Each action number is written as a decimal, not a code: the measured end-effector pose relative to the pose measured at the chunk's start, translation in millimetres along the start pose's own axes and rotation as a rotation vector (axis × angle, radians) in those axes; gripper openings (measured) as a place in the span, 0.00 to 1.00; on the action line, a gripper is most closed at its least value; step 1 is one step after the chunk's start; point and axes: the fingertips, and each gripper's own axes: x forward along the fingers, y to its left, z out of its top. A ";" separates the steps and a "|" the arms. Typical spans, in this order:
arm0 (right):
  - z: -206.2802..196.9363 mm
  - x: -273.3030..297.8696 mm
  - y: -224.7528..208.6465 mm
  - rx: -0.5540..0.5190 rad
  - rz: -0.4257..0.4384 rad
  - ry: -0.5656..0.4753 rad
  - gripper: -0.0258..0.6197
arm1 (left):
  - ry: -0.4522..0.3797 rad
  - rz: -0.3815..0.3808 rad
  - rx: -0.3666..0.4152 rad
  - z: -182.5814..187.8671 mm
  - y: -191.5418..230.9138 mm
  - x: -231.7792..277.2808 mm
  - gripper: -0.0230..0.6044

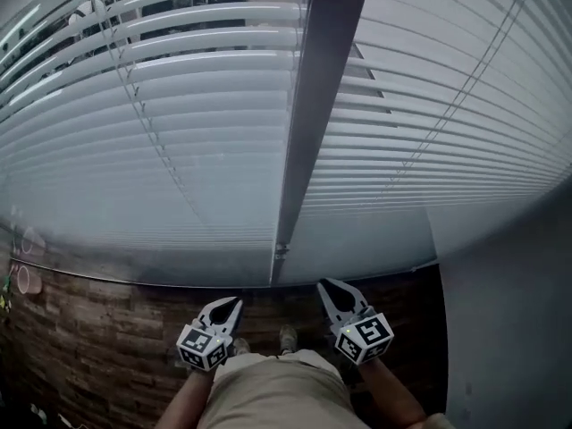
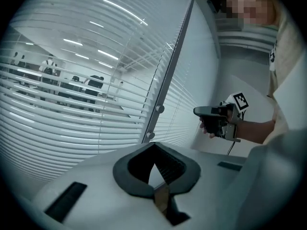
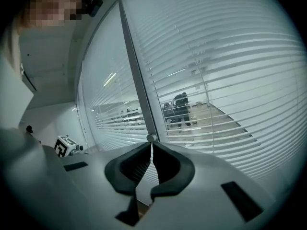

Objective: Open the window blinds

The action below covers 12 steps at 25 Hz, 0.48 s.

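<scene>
Window blinds [image 1: 170,150] hang ahead; left tool [image 1: 236,301] and right tool [image 1: 323,284], both clenched empty, held low.

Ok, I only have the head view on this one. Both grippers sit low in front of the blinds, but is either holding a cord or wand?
Observer: No. In its own view the left gripper has its jaws together with nothing between them.
Operator: And the right one?
Observer: The right gripper is shut and empty too, with the frame post rising just beyond its tips.
Operator: The right-hand blind looks solid to me. Is it fully closed?
Observer: Not fully. The right gripper view shows gaps between its slats, with people visible in the room beyond.
</scene>
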 end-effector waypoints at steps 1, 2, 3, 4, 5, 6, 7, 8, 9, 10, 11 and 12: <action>-17.6 3.1 -4.8 0.002 0.001 -0.008 0.07 | 0.004 0.002 -0.001 -14.8 6.8 4.7 0.05; -32.3 7.1 -9.0 0.006 0.002 -0.011 0.07 | 0.008 0.000 -0.006 -26.8 13.7 9.1 0.05; -41.7 10.4 -13.4 0.009 0.002 -0.012 0.06 | 0.013 -0.007 -0.014 -34.0 18.6 14.0 0.05; -44.4 12.1 -17.4 0.009 0.000 -0.012 0.06 | 0.017 -0.016 -0.021 -35.8 20.5 18.6 0.05; -41.6 12.6 -20.4 0.006 0.001 -0.013 0.06 | 0.020 -0.023 -0.024 -33.4 19.9 22.5 0.05; -37.9 13.2 -22.9 0.004 0.004 -0.013 0.06 | 0.022 -0.024 -0.023 -30.0 19.0 26.0 0.05; -38.4 15.1 -26.2 0.003 0.007 -0.011 0.06 | 0.023 -0.021 -0.019 -29.6 19.6 30.1 0.05; -45.6 18.5 -30.4 0.006 0.012 -0.009 0.06 | 0.023 -0.015 -0.015 -34.1 22.2 35.0 0.05; -57.6 22.0 -34.9 0.010 0.018 -0.006 0.06 | 0.024 -0.008 -0.011 -42.6 25.3 40.4 0.05; -69.5 23.9 -39.2 0.016 0.025 -0.004 0.06 | 0.025 -0.002 -0.006 -51.9 26.7 45.7 0.05; -77.2 22.7 -43.1 0.020 0.031 -0.007 0.06 | 0.026 0.003 -0.003 -59.0 24.6 50.5 0.05; -79.8 18.0 -46.8 0.023 0.036 -0.011 0.06 | 0.027 0.006 0.000 -62.4 18.8 54.6 0.05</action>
